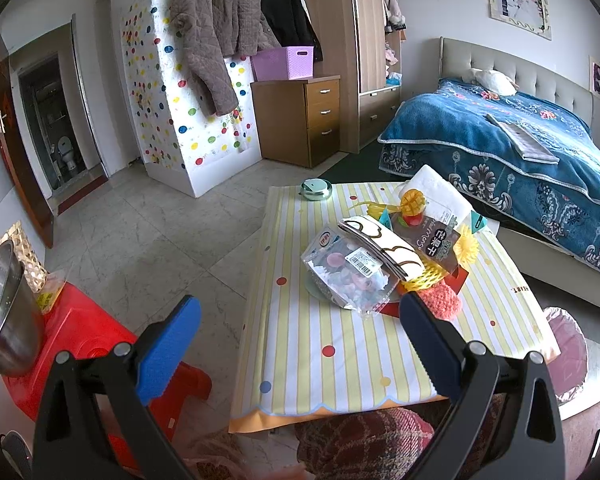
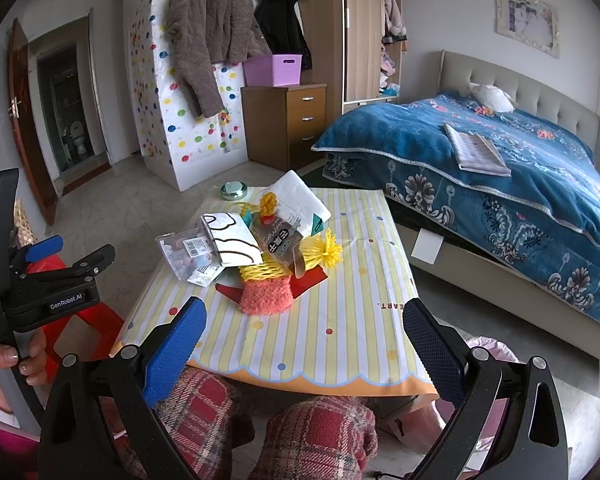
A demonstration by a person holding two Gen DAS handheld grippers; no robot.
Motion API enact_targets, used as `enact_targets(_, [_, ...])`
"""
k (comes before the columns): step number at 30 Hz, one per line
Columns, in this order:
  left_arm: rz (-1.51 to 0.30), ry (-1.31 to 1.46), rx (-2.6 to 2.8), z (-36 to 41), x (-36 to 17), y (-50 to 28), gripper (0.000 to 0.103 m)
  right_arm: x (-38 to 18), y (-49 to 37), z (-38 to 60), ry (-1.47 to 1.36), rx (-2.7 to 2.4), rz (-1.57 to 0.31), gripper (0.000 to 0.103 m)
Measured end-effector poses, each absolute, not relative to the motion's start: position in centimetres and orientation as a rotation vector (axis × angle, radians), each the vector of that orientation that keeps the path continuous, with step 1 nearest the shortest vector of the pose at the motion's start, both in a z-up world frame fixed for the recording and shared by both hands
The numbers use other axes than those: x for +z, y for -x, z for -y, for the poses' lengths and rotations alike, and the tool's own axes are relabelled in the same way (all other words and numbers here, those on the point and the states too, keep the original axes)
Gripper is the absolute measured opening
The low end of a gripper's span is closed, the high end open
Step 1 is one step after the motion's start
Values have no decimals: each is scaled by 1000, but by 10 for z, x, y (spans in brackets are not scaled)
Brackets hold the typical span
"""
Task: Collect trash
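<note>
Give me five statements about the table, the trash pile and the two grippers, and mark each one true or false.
1. Both grippers are open and hold nothing. True: the left gripper and right gripper stand wide apart and empty.
2. The trash pile lies on the floor. False: it lies on the striped table.
3. A green round tin stands at the table's far edge. True.
4. The steel bowl stands on the bed. False: it stands on the red stool.
5. The purple basket rests on the drawer cabinet. True.

A home bedroom: bed (image 2: 480,152), wardrobe (image 2: 364,32), hanging coats (image 2: 208,36).
</note>
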State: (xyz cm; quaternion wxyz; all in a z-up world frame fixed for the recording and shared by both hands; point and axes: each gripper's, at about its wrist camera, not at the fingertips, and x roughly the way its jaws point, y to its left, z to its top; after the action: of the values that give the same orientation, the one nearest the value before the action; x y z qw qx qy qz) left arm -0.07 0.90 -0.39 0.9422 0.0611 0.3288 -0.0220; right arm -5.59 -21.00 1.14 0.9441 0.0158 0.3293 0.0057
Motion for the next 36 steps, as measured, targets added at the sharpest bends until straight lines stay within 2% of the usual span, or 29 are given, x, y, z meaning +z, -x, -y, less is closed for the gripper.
enact_targets(36, [-674,-124,-43,-8,-5,1,97,11,54,210,-29,9,-672,98])
